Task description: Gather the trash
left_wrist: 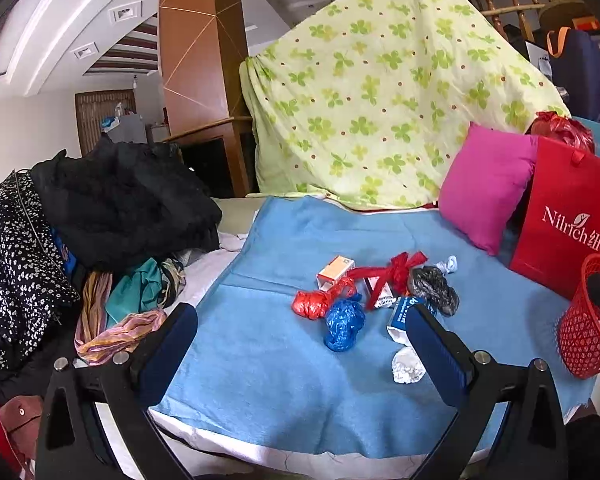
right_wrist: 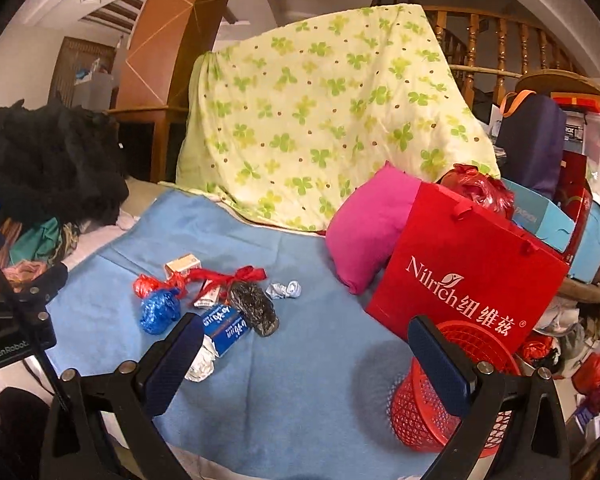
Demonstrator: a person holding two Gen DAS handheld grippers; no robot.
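Observation:
A small heap of trash lies on the blue blanket: a red bag ball, a blue bag ball, an orange carton, a red ribbon, a grey bag, a blue-and-white box and crumpled foil. My left gripper is open just short of the heap. My right gripper is open too, holding nothing; its left finger is near the foil and blue box. A red mesh basket stands partly behind its right finger.
A red paper bag and pink pillow stand right of the heap. A clover-print quilt rises behind. Piled dark clothes and scarves fill the left side. Boxes and bags clutter the far right.

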